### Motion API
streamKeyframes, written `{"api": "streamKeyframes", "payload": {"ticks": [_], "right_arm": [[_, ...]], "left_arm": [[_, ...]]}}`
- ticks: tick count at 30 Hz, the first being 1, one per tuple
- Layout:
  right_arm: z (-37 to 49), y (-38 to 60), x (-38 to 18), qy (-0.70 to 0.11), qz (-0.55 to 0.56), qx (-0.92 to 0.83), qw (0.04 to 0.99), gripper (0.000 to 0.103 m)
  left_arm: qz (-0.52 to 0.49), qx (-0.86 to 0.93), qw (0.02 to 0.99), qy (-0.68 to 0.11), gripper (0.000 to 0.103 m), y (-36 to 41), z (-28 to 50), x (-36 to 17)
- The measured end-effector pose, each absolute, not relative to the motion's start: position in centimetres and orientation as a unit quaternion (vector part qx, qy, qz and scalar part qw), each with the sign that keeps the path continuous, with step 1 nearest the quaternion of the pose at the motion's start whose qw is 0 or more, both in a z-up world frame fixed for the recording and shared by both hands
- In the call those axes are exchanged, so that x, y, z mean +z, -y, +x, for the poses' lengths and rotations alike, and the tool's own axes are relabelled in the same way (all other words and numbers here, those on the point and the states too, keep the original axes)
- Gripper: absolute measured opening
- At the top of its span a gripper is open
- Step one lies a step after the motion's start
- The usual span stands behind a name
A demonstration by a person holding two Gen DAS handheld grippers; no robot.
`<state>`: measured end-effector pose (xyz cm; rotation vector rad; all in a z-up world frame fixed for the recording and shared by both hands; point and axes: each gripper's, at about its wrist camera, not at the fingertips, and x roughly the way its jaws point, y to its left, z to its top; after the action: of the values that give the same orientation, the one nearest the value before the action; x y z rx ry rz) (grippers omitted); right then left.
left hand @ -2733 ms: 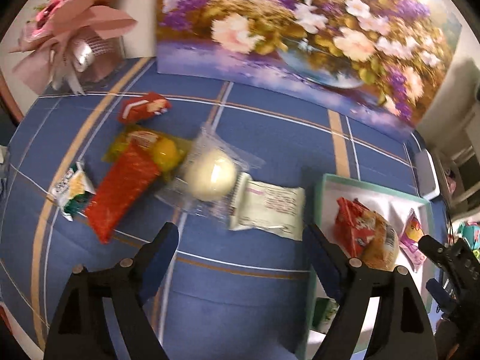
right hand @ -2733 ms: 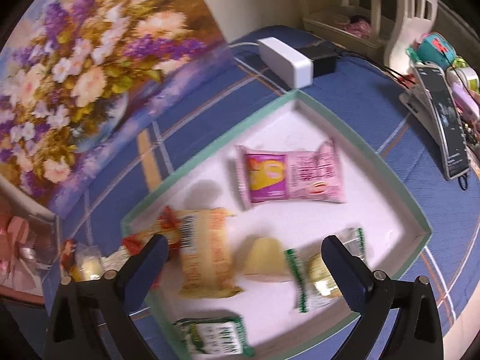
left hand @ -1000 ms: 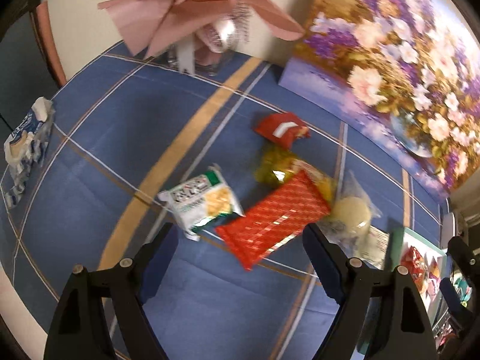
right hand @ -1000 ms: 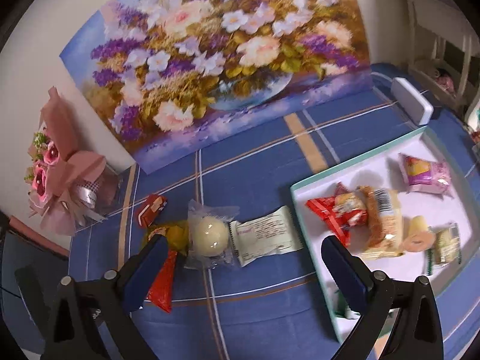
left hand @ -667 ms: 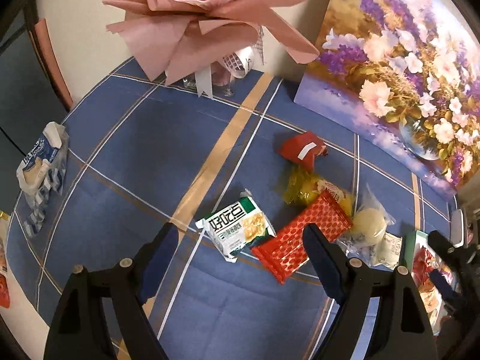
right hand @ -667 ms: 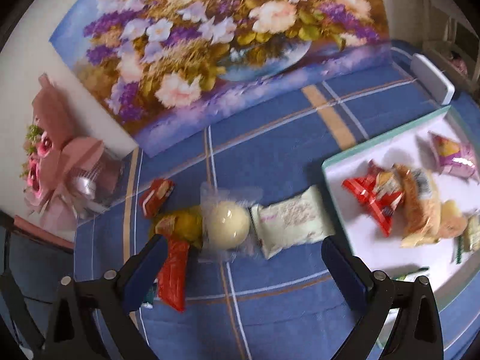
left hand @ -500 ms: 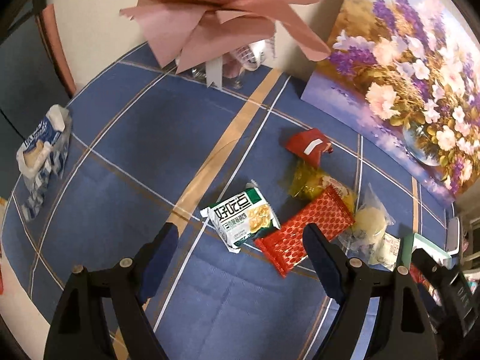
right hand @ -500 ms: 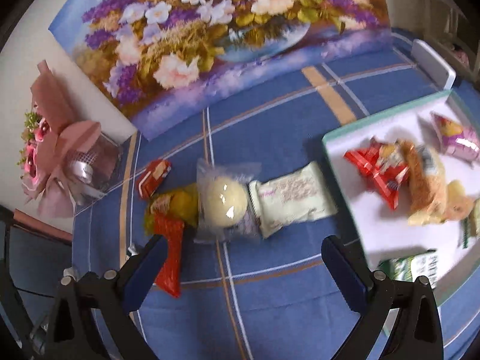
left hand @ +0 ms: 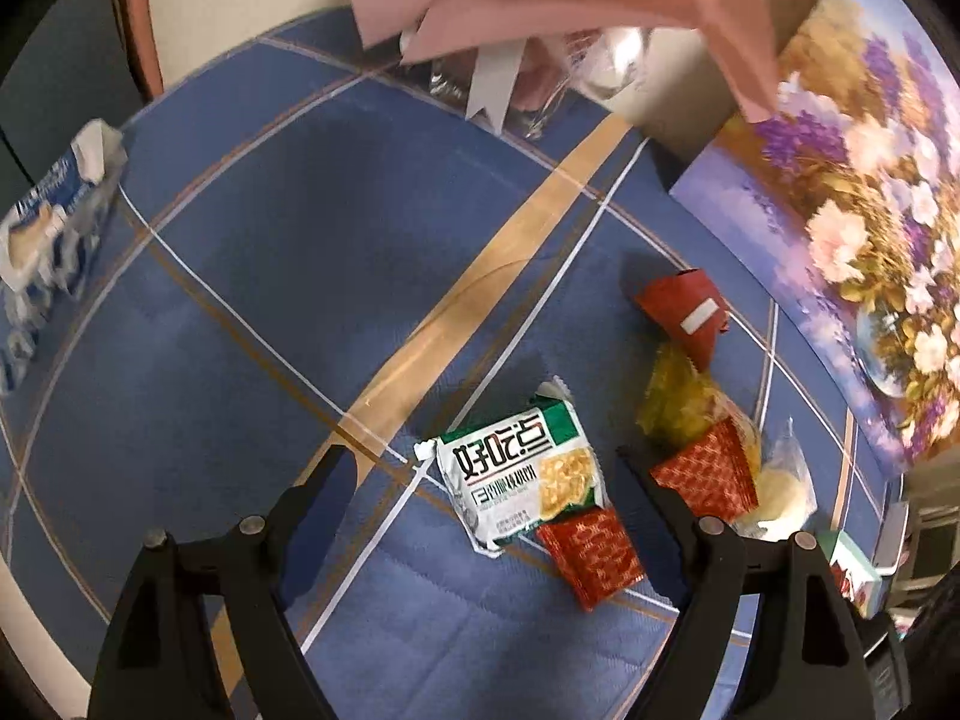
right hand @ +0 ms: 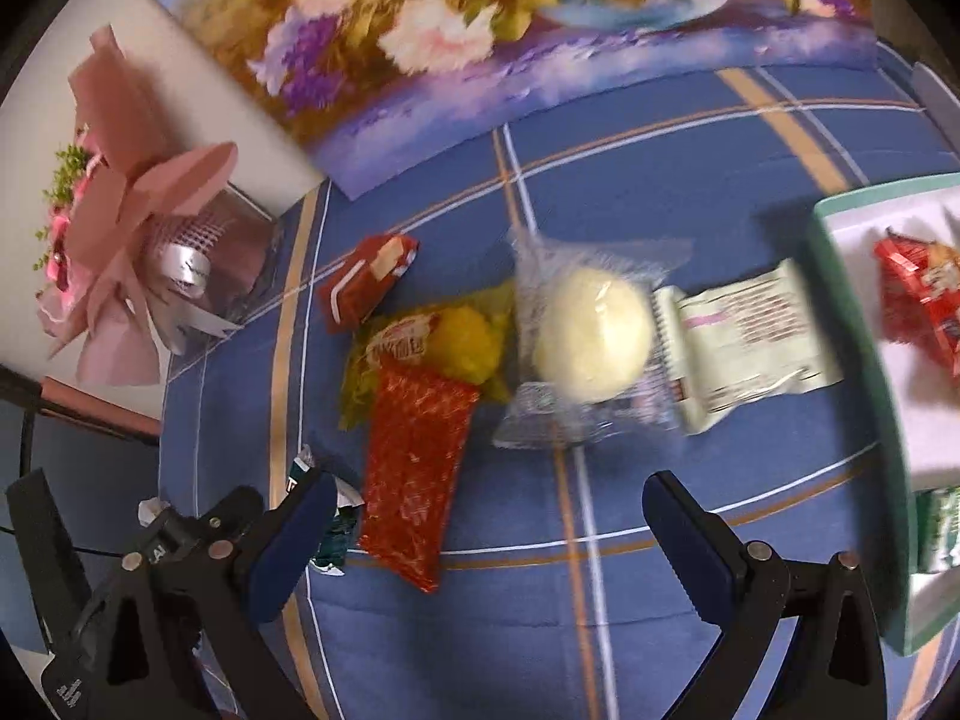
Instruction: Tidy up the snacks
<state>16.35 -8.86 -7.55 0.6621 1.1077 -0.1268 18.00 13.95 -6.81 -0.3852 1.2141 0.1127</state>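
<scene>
The left gripper is hanging over the green-and-white cracker packet, its jaws spread wide with nothing between the pads. The right gripper is likewise wide open and empty, hovering above the clear-wrapped round bun.

Taking that bun as the landmark: a pale printed sachet is lying against its far side, toward the green-rimmed white tray; a yellow crinkly bag is touching its other side, with a long red foil bar overlapping that bag and the cracker packet just beyond the bar's end. A small red wrapper is sitting near the bag, toward the flower painting.

My worry is the overlap. The wrappers are slick, thin film, so jaws closing on the cracker packet could be dragging the bar's corner along, and the loose, puffy bun wrap could be slipping or crushing the soft bun. All of it is resting on a blue checked cloth covering the tabletop, which could bunch.
</scene>
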Motion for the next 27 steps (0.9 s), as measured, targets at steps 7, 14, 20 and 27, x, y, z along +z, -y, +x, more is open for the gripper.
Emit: {"api": "streamKeyframes", "payload": {"ticks": [7, 14, 20, 27], "right_arm": [[17.7, 6.4, -10.3, -0.535, 0.317, -0.047, 0.782, 0.103], [18.8, 5.6, -11.5, -0.538, 0.292, -0.065, 0.788, 0.103], [19.7, 4.2, -11.7, -0.537, 0.244, -0.083, 0.803, 0.103], [20.3, 3.0, -11.9, -0.533, 0.196, -0.099, 0.818, 0.103]], "left_arm": [[-0.213, 0.049, 0.791, -0.571, 0.085, -14.3, 19.2, -8.6], [-0.232, 0.04, 0.785, -0.573, 0.085, -14.3, 19.9, -9.4], [-0.227, 0.041, 0.783, -0.577, 0.085, -13.8, 20.3, -9.9], [-0.236, 0.061, 0.777, -0.58, 0.085, -14.9, 20.0, -10.3]]}}
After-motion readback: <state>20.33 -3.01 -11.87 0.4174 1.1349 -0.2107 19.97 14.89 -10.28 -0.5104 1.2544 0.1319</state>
